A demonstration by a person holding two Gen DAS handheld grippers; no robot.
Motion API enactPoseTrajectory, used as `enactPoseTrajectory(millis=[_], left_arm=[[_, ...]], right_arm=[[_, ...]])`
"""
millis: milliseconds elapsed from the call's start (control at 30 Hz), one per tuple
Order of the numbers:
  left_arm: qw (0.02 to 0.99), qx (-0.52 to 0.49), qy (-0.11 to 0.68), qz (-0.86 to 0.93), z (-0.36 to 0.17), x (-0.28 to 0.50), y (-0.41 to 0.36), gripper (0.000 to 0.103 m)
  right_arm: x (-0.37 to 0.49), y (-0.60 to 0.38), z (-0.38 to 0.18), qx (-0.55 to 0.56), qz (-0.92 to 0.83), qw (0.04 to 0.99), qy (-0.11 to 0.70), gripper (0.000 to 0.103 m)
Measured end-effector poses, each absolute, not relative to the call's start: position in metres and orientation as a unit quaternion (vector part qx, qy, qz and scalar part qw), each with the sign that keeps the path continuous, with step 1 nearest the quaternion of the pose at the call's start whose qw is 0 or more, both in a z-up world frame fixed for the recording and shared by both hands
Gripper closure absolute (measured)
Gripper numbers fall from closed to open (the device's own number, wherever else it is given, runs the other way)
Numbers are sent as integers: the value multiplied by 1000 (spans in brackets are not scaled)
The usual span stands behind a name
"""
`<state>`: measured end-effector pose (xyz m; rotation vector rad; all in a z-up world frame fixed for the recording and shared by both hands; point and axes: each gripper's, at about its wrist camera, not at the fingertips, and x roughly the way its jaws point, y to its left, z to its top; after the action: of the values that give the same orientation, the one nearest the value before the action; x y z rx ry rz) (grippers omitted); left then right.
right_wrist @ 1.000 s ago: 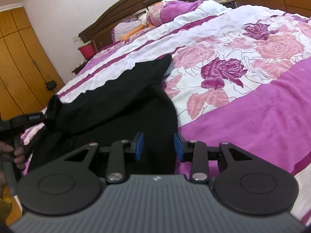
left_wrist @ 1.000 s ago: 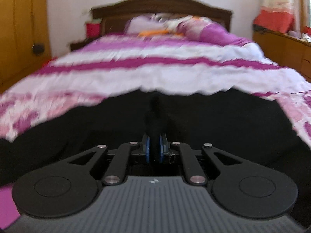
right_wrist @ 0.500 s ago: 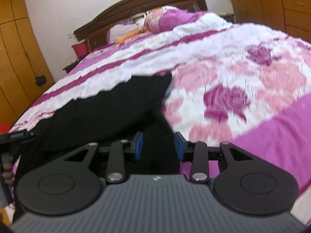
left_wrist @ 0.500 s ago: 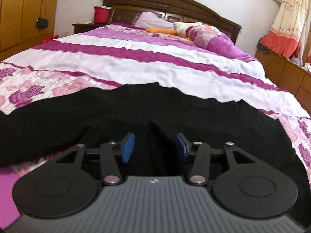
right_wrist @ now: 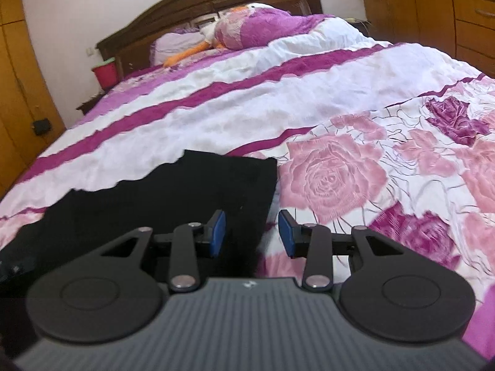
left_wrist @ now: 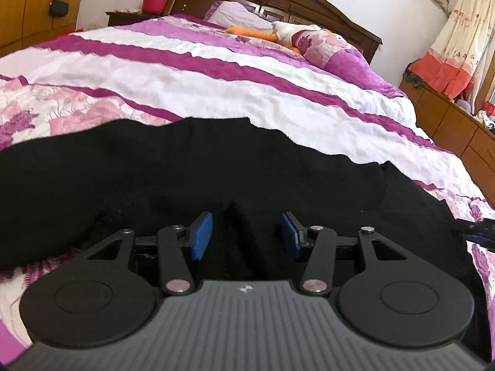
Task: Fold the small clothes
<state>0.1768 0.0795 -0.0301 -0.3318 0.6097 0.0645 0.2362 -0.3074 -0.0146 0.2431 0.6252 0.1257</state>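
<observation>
Left wrist, left claw (left_wrist: 247,235): jaws wide apart, holding nothing, above the black garment (left_wrist: 185,167)
Left wrist, black garment: lay spread across the bed (left_wrist: 247,92) near its foot edge
Right wrist, right claw (right_wrist: 251,233): jaws wide, empty, over the garment's right edge
Right wrist, black garment (right_wrist: 173,198): lay flat on the floral bed (right_wrist: 340,117) cover, left of the pink roses
</observation>
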Motion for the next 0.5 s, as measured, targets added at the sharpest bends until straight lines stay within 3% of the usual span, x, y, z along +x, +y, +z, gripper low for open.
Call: enactPoseTrajectory(millis=[167,200,233,367,400,433,500], left_arm=[[940,-175,294,-8,-33,184,77,50],[940,-174,294,-18,-34,186,74,64],[941,-169,293,-29,-34,188,71,88],[958,-116,261,-30,-21,188,57,93],[964,-104,245,-29,-15,188,54,93],[968,-96,230,-28,-9,187,52,93],[976,-81,203,-29,2,191,49,93]], right_arm=[[256,-301,-25,113,45,944,308,62],[259,-301,-26,113,45,944,306,62],[261,-300,-28,113,45,945,305,62],[267,-299,-33,113,41,951,286,62],[267,-299,-33,113,43,953,279,86],[266,-299,-33,111,45,956,269,95],[259,-300,-30,114,36,966,231,95]])
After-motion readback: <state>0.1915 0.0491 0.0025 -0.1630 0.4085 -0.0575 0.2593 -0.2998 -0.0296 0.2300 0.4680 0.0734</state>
